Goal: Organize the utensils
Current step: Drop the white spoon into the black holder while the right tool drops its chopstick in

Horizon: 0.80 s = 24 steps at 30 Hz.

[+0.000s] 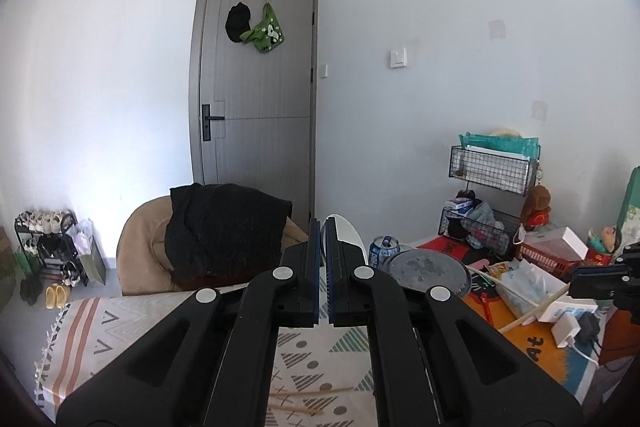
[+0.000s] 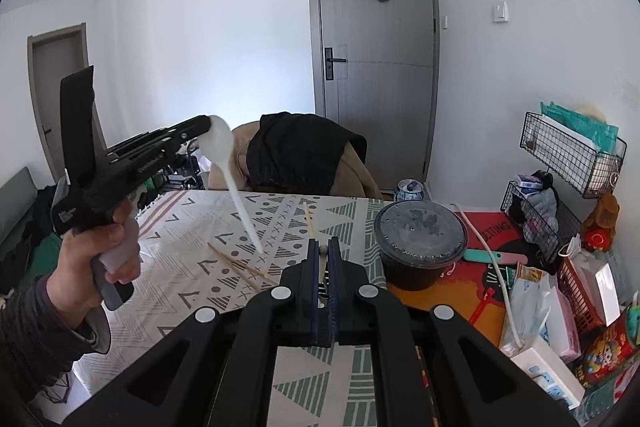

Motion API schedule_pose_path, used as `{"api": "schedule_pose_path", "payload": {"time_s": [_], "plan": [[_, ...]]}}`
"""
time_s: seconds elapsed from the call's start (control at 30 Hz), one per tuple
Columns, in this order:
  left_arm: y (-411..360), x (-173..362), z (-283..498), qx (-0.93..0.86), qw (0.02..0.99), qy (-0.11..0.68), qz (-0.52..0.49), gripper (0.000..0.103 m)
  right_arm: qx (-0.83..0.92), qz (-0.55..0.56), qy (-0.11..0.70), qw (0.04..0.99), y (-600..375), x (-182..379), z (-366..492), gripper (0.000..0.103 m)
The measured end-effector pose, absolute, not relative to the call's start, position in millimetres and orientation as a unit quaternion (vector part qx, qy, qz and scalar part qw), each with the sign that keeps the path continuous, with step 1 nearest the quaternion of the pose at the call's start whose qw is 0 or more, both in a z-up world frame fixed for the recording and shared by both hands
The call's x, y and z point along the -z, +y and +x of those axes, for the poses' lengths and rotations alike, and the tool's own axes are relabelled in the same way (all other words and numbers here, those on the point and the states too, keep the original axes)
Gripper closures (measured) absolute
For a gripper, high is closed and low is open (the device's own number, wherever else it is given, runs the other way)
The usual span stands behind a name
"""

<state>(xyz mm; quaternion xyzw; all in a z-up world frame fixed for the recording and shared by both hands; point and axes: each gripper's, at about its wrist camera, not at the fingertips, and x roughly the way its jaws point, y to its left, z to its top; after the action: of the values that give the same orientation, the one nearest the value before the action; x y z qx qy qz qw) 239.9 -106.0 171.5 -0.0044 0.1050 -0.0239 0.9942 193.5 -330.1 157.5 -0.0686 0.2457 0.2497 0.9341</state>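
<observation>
Left gripper raised above the patterned tabletop, held in the person's left hand; its fingers pinched shut on the bowl end of a white plastic spoon, the handle hanging down and to the right with its tip just above the cloth; in the left wrist view only the rounded white bowl shows past the fingertips; right gripper low over the tabletop, fingers closed narrow on the end of a thin pale chopstick, which runs away from the camera over the cloth; two more wooden chopsticks lie loose on the cloth just left of the right gripper, crossing near their far ends; a lidded dark round container stands right of the right gripper at the cloth's edge, a blue-and-white can behind it; wire baskets and clutter fill the right side; grey door behind
</observation>
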Motion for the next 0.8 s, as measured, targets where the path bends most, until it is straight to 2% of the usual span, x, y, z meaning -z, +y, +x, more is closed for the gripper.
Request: {"api": "schedule_pose_path", "payload": {"time_s": [0.2, 0.37, 0.4, 0.43, 0.5, 0.73, 0.8], "plan": [[-125.7, -156.0, 250.1, 0.025, 0.995, 0.095, 0.009, 0.099, -0.258, -0.077, 0.265, 0.926, -317.6, -147.7, 213.0, 0.097], [-138.6, -141.8, 257.8, 0.036, 0.994, 0.102, 0.014, 0.099, -0.279, -0.034, 0.279, 0.918, -318.4, -129.2, 231.1, 0.095], [-141.7, -139.0, 259.2, 0.040, 0.993, 0.106, 0.017, 0.099, -0.280, -0.027, 0.280, 0.918, -320.3, -127.1, 232.7, 0.091], [-144.1, -137.2, 260.2, 0.043, 0.993, 0.107, 0.019, 0.099, -0.281, -0.015, 0.280, 0.918, -325.0, -124.2, 233.8, 0.076], [-149.0, -132.5, 261.7, 0.046, 0.993, 0.109, 0.027, 0.099, -0.274, 0.001, 0.272, 0.922, -334.8, -121.1, 232.1, 0.060], [-158.2, -116.4, 266.6, 0.091, 0.986, 0.134, 0.032, 0.099, -0.259, 0.059, 0.272, 0.925, -374.8, -101.0, 223.5, 0.060], [-153.4, -111.5, 266.6, 0.140, 0.978, 0.157, 0.011, 0.095, -0.252, 0.074, 0.277, 0.924, -383.4, -89.1, 219.8, 0.058]]}}
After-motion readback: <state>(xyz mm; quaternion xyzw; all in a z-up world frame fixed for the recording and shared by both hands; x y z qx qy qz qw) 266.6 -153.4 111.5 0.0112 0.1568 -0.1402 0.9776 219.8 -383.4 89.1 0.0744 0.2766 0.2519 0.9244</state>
